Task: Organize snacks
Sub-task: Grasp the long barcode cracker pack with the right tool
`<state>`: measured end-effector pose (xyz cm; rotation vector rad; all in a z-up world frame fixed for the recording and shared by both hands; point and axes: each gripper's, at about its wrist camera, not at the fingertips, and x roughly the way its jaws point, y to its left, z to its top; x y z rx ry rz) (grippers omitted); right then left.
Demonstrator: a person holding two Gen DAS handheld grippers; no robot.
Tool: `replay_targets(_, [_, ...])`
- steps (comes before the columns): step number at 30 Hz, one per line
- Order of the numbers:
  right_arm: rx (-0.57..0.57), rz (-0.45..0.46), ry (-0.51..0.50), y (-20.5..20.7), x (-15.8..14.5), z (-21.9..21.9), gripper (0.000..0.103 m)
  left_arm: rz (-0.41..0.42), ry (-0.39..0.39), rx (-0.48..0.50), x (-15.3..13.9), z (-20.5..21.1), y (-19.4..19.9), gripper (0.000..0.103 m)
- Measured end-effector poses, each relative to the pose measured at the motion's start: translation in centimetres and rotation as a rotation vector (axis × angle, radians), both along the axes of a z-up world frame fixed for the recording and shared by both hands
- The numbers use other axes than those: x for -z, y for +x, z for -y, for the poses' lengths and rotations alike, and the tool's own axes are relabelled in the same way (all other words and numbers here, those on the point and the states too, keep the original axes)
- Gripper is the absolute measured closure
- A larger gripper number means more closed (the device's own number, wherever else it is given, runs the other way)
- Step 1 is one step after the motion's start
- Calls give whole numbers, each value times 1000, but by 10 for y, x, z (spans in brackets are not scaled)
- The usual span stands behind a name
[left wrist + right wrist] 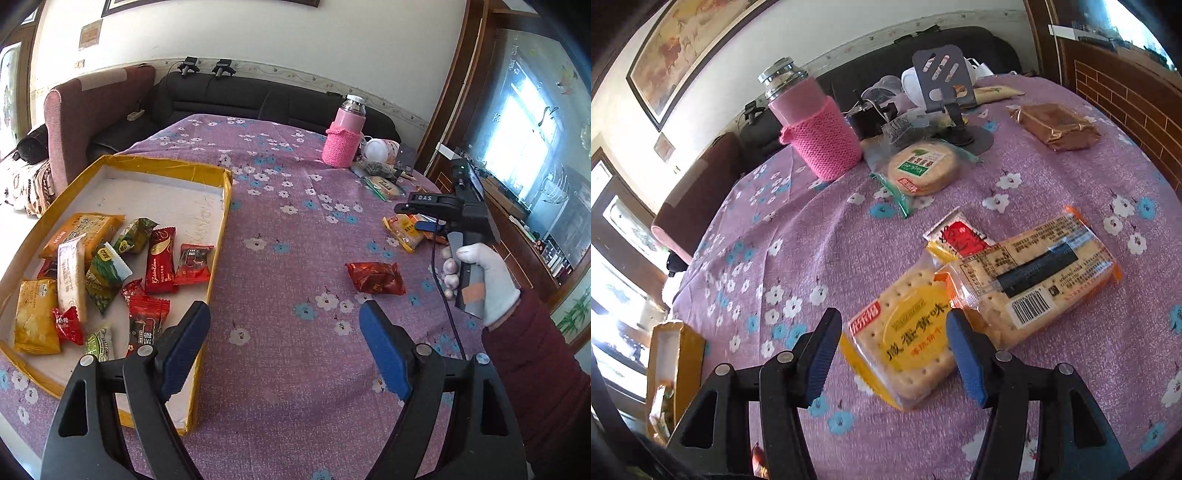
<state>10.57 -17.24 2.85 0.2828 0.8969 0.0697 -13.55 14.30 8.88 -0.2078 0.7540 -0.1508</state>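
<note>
1. Left wrist view: the left gripper stands wide apart at the bottom of the frame, holding nothing, its left finger over the edge of the yellow-rimmed tray.
2. The tray, at left, holds a heap of snack packets; one red packet reads "Golden"; the rest is too small to read. A loose red packet lies right of centre.
3. The right gripper, marked "DAS", is at right; its opening is hard to judge here.
4. Right wrist view: the right gripper is spread wide around a yellow cracker packet at lower centre, its pads not clearly touching. The Chinese print is partly hidden.
</note>
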Motion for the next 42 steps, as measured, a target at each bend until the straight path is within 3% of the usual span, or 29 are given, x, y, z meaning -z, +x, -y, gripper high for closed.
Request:
replay_targets(2, [-59, 0, -37, 2, 0, -15, 38, -4, 1, 11, 1, 2, 1, 20])
replay_targets(3, [-140, -10, -3, 1, -2, -22, 38, -3, 3, 17, 1, 2, 0, 20])
replay_targets(5, [-287, -33, 118, -8, -13, -23, 54, 5, 6, 26, -1, 3, -1, 20])
replay_targets(7, [-215, 56, 97, -22, -37, 1, 50, 13, -1, 32, -1, 3, -1, 20])
replay_targets(9, [-79, 118, 36, -29, -52, 34, 37, 8, -12, 37, 1, 4, 0, 20])
replay_targets(10, [-14, 126, 1, -27, -55, 53, 28, 2, -17, 43, 2, 5, 1, 20])
replay_targets(13, [78, 66, -22, -5, -43, 95, 27, -13, -11, 57, 6, 12, 2, 20])
replay_targets(16, [81, 45, -24, 24, -32, 114, 27, -15, 4, 59, 5, 17, 2, 20])
replay_targets(20, [44, -3, 80, 62, -12, 124, 27, -15, 25, 49, 3, 20, 2, 20])
replay_targets(24, [-60, -90, 101, 76, 9, 114, 28, -38, 29, 46, 7, 22, 7, 20])
replay_targets(31, [-308, -237, 219, 7, 14, 102, 28, -40, 11, 77, 8, 31, 11, 20])
replay_targets(38, [-427, -153, 47, -62, 7, 61, 26, -45, 7, 129, 2, 46, 8, 20])
replay_targets(42, [-521, -210, 73, -100, 15, 50, 25, -23, -1, 138, -7, 43, 4, 20])
